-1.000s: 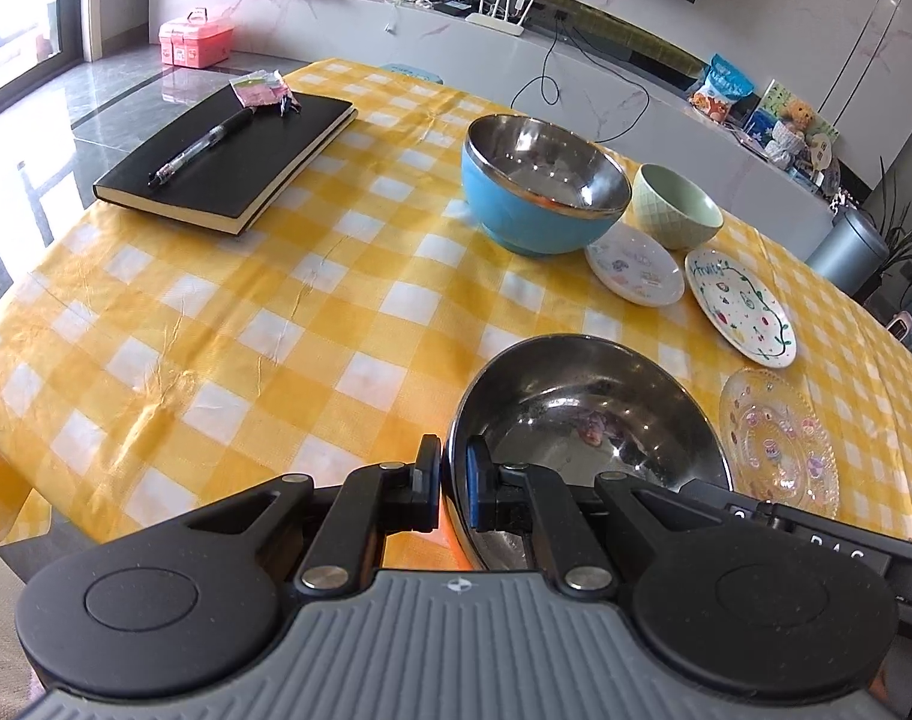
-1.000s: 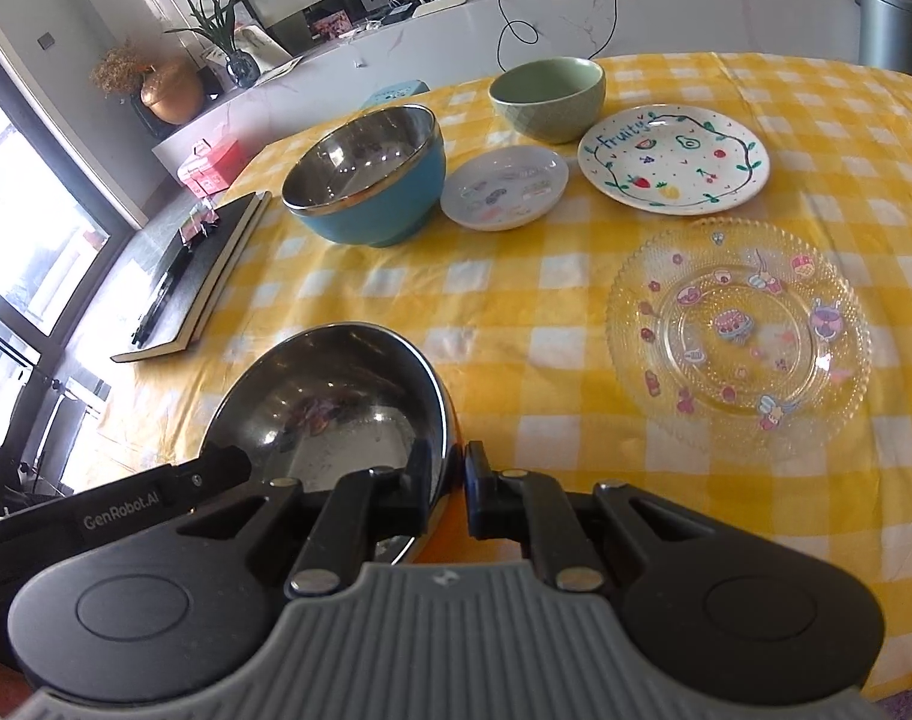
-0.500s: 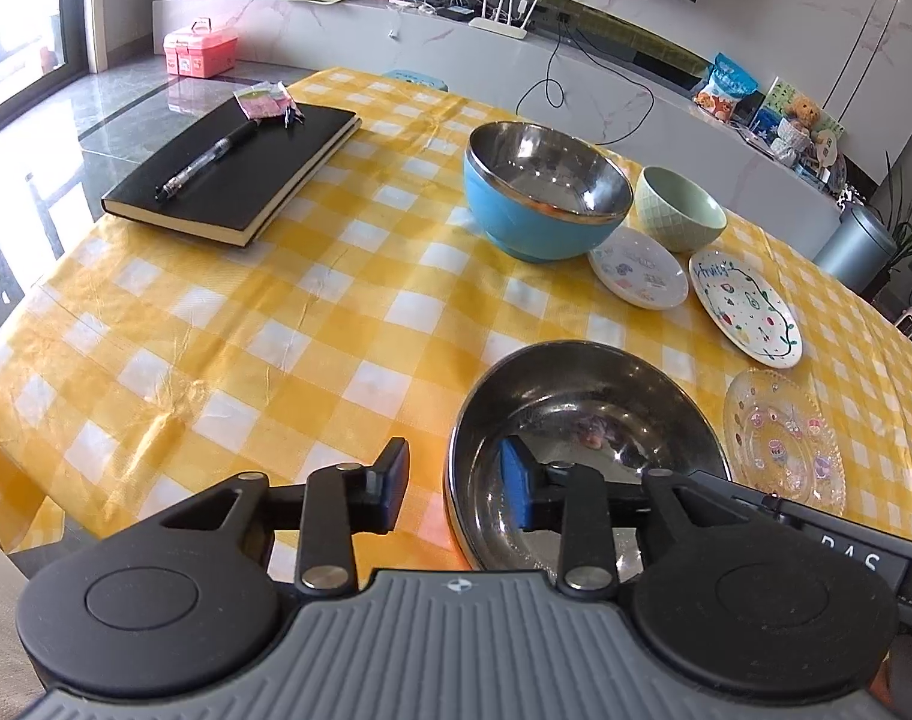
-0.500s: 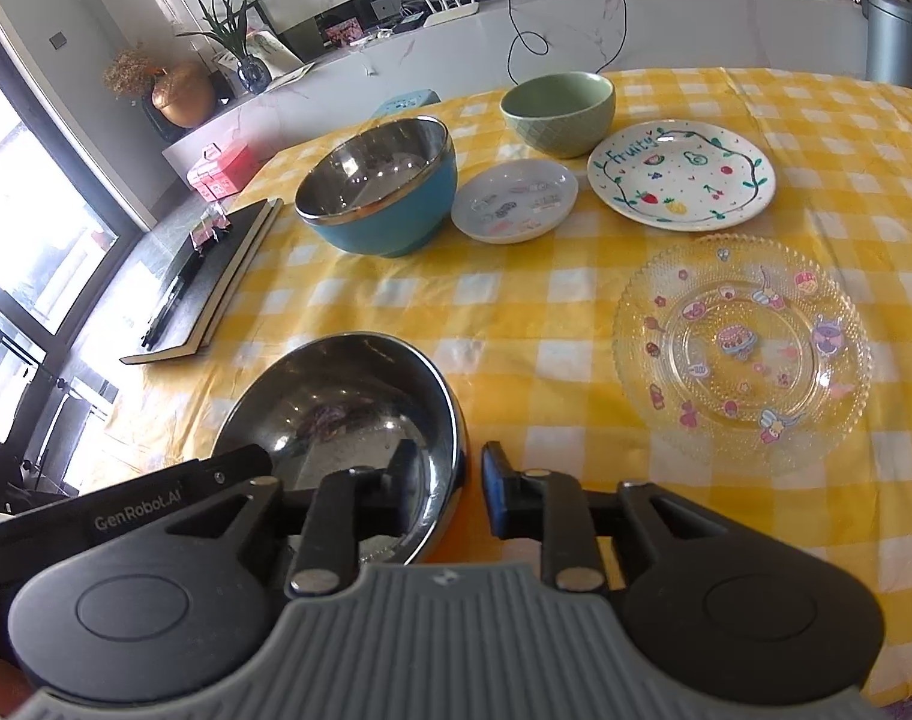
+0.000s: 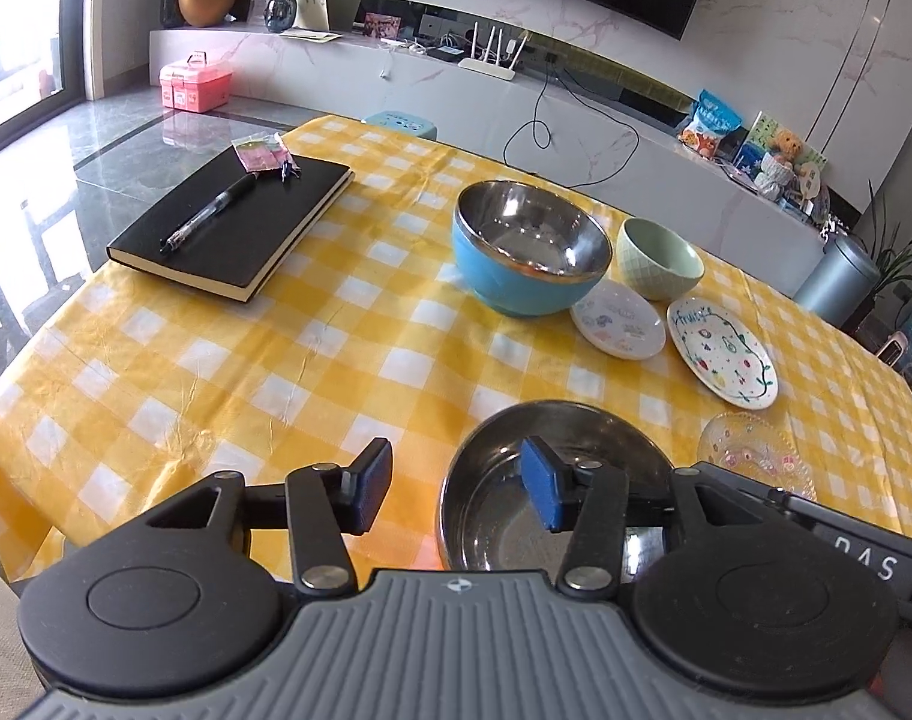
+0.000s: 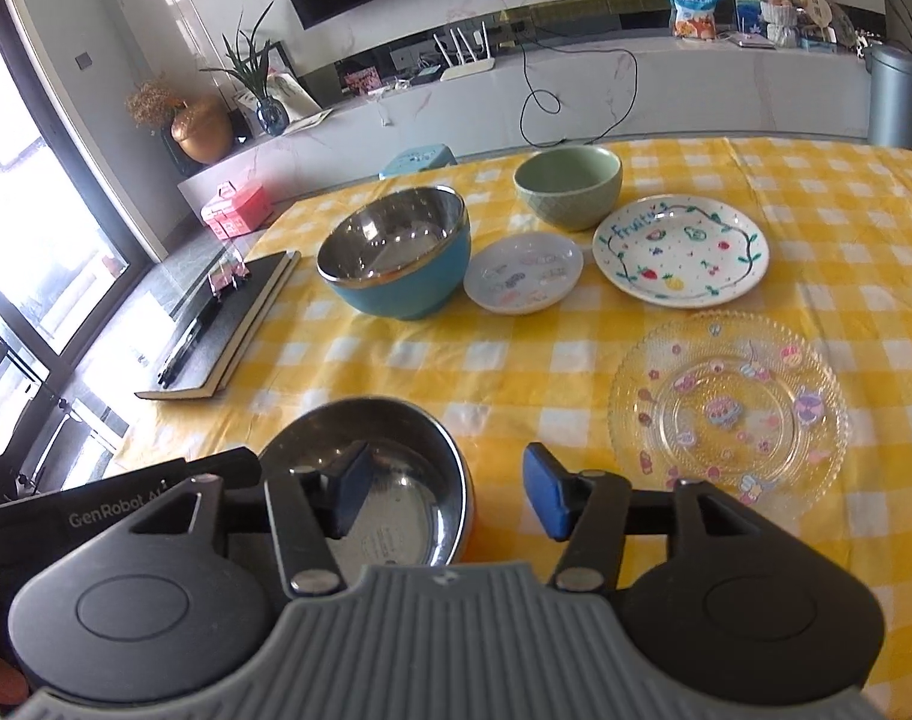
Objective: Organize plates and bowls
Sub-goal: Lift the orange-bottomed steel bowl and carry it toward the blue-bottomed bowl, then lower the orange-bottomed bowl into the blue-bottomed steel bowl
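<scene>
A steel bowl [image 5: 600, 438] [image 6: 390, 516] with an orange outside rests on the yellow checked table close in front of me. My left gripper [image 5: 456, 489] straddles its left rim and my right gripper [image 6: 447, 489] its right rim. Both pairs of jaws are opening, and the pads stand clear of the rim. Farther back stand a blue steel-lined bowl [image 5: 531, 252] [image 6: 396, 252], a green bowl [image 5: 660, 258] [image 6: 567, 183], a small white plate [image 5: 618, 324] [image 6: 522, 273] and a fruit-painted plate [image 5: 723, 360] [image 6: 681, 252]. A patterned glass plate [image 5: 756, 462] [image 6: 729, 414] lies right of the steel bowl.
A black notebook [image 5: 234, 222] [image 6: 228, 324] with a pen on top lies at the table's left side, near the edge. The near table edge runs just under both grippers. A low marble counter with a router and cables stands behind the table.
Both grippers were shut on the steel bowl's rim, left and right. Their jaws have spread apart and let go of it. The bowl sits where it was.
</scene>
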Action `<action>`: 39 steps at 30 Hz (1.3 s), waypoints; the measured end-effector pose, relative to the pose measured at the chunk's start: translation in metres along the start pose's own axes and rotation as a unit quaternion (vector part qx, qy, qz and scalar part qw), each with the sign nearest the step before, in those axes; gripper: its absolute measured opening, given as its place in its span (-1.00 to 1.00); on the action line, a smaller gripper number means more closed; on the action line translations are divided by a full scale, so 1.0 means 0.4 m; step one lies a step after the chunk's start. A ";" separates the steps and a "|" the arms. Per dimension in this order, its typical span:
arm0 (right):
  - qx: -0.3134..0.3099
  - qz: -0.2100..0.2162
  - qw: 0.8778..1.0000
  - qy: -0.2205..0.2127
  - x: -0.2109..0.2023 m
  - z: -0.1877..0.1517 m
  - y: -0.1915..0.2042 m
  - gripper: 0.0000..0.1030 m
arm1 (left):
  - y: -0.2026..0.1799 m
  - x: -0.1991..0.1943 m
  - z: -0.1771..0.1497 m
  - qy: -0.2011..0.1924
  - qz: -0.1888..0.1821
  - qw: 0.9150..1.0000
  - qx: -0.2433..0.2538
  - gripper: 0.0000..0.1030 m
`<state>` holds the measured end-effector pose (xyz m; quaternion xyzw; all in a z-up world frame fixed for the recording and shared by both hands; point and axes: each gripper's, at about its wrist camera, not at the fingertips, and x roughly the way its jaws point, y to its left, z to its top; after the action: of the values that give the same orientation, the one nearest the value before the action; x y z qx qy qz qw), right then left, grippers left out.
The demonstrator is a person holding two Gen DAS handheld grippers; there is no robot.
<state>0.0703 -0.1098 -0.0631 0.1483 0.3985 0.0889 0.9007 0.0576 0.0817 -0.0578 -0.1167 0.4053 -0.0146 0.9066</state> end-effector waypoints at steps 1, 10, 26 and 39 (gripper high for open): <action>0.001 -0.002 1.000 -0.002 -0.001 0.006 -0.001 0.15 | 0.001 0.000 0.007 -0.001 -0.002 1.000 0.000 0.10; 0.003 -0.028 1.000 -0.012 0.017 0.088 -0.009 0.20 | -0.019 0.010 0.107 -0.007 -0.008 1.000 0.027 0.11; 0.006 -0.030 0.999 0.018 0.178 0.298 -0.003 -0.05 | -0.038 0.180 0.296 0.029 -0.009 0.999 0.037 0.11; 0.040 -0.044 0.994 0.093 0.416 0.395 0.008 -0.25 | -0.025 0.368 0.373 0.095 0.004 0.995 0.033 -0.19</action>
<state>0.2987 -0.0915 -0.0762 0.1577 0.4898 0.0464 0.8562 0.2675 0.0839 -0.0672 -0.0833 0.4897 -0.0349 0.8672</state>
